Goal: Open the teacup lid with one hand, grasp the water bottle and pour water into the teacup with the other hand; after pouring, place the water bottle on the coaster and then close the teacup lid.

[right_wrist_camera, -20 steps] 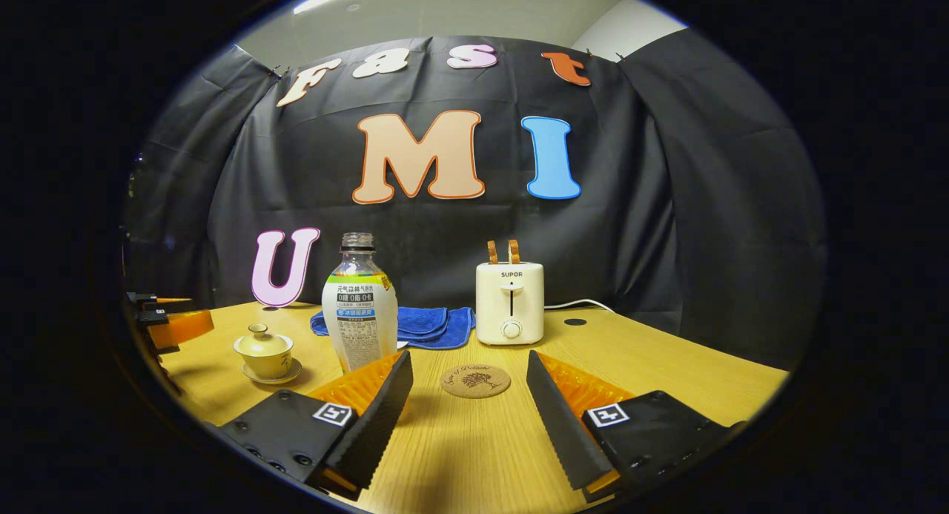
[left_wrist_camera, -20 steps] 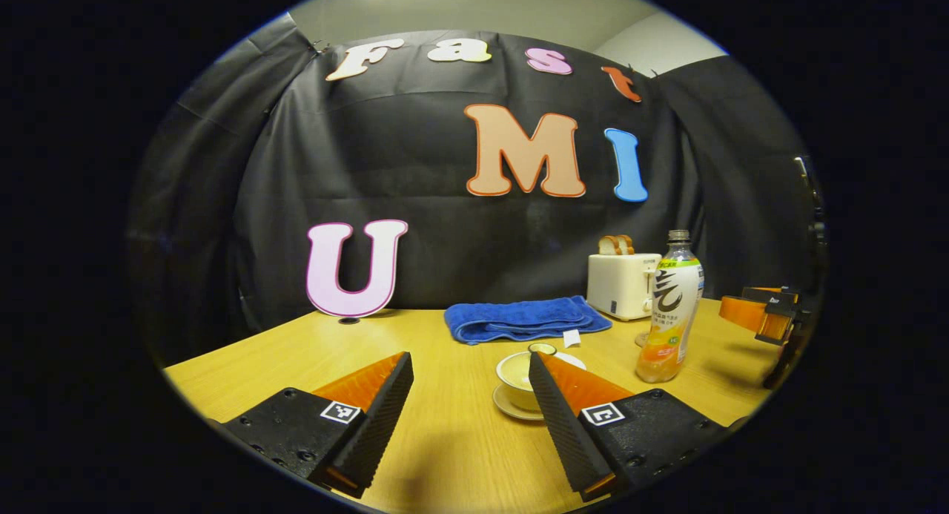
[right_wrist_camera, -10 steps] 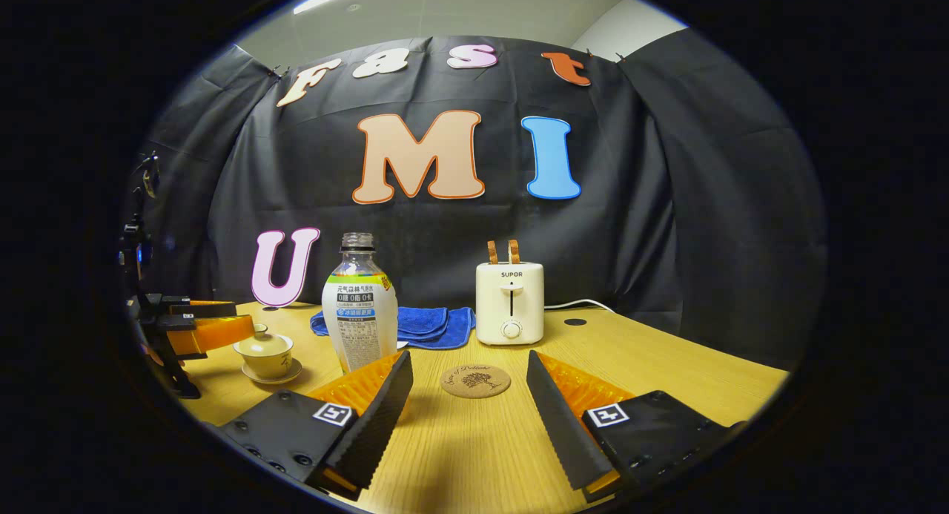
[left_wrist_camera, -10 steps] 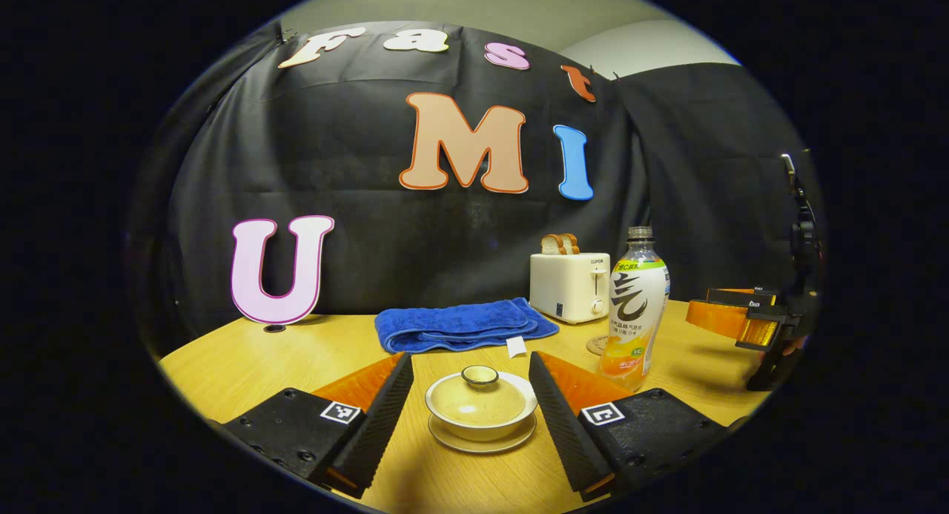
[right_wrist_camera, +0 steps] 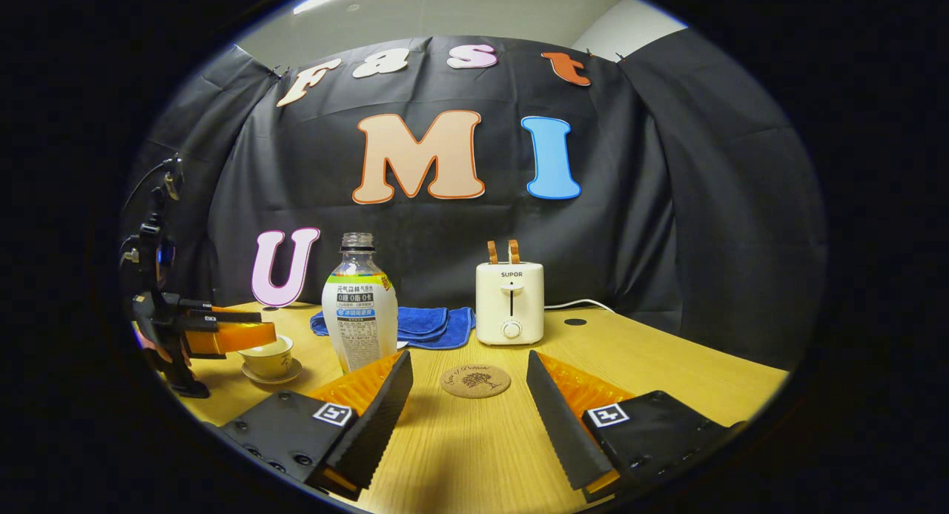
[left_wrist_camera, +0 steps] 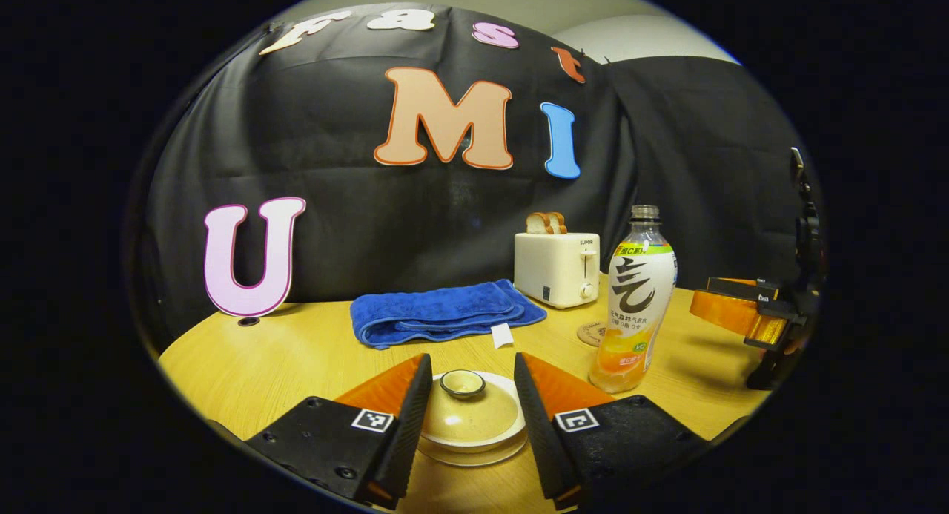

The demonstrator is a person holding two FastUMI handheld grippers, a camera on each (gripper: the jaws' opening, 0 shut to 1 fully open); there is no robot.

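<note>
A cream teacup with its lid (left_wrist_camera: 474,417) on stands on a saucer (left_wrist_camera: 474,455) at the near table edge. My left gripper (left_wrist_camera: 471,364) is open, its fingers flanking the lid's knob (left_wrist_camera: 462,383) without touching it. From the right gripper view, the left gripper (right_wrist_camera: 222,334) hovers over the teacup (right_wrist_camera: 269,360). The uncapped water bottle (left_wrist_camera: 634,306) stands upright right of the cup, and also shows as bottle (right_wrist_camera: 359,314). My right gripper (right_wrist_camera: 468,360) is open and empty, with the round cork coaster (right_wrist_camera: 475,380) just ahead of it.
A folded blue towel (left_wrist_camera: 445,321) lies behind the cup. A white toaster (right_wrist_camera: 510,302) with bread slices stands at the back, its cord trailing right. The right gripper (left_wrist_camera: 741,314) hangs at the table's right side in the left gripper view.
My left gripper has moved forward and down over the teacup, and its fingers have narrowed around the lid's knob. The right gripper, bottle and coaster have stayed put.
</note>
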